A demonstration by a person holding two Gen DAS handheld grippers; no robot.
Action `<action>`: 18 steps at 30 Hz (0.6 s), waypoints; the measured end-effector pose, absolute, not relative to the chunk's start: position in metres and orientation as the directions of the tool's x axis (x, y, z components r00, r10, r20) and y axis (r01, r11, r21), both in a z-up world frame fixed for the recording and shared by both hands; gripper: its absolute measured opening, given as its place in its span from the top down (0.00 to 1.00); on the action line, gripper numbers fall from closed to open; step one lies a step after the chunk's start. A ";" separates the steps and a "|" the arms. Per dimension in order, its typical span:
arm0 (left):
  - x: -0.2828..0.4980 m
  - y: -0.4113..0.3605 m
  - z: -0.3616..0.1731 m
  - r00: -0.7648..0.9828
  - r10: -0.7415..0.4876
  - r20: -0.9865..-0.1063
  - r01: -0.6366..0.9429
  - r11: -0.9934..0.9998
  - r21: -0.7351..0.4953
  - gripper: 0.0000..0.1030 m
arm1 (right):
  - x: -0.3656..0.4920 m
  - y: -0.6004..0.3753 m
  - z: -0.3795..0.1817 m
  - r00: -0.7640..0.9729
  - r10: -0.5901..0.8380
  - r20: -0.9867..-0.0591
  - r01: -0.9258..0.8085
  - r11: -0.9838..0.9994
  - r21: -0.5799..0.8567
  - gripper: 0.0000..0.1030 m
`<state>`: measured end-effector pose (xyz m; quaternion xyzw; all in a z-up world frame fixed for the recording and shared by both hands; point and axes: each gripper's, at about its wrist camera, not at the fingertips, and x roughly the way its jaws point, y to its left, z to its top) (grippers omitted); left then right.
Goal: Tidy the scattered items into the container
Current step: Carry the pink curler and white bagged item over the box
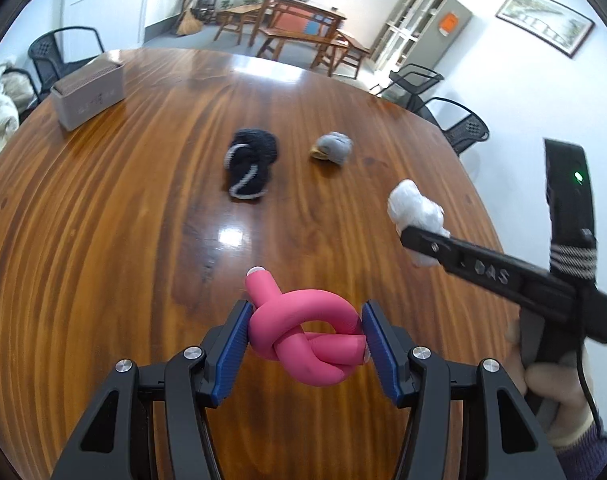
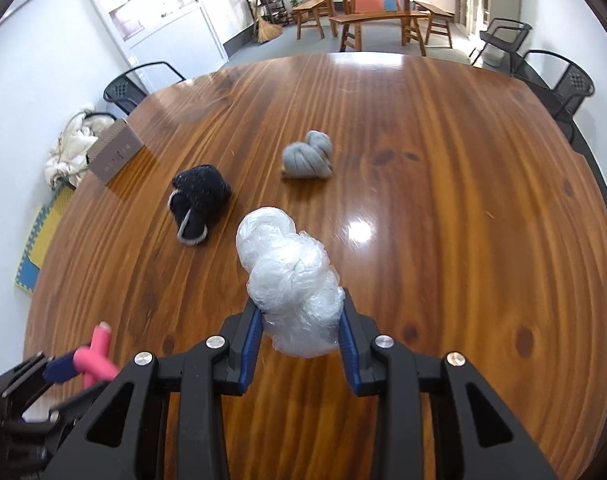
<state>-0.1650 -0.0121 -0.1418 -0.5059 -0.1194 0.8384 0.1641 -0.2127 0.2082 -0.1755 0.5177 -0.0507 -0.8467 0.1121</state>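
Right wrist view, plastic wad clamped between right tool pads

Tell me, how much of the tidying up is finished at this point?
Nothing shows as put away yet. In hand: the left gripper clamps a pink knotted tube, the right gripper a wad of clear plastic. Left on the table: a black sock bundle and a grey one. The grey box stands far off.
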 end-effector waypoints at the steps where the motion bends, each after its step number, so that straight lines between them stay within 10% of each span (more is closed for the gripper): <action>1: -0.159 -0.006 -0.137 -0.434 0.405 -0.805 -0.173 -0.914 -0.366 0.43 | -0.199 0.215 -0.171 -0.447 -0.241 -0.861 0.124 -0.970 0.208 0.63; 18: -0.011 0.174 -0.079 -0.235 0.600 -0.764 -0.618 -0.699 -0.359 0.43 | 0.051 0.395 -0.088 -0.585 0.027 -0.811 -0.309 -0.931 0.192 0.63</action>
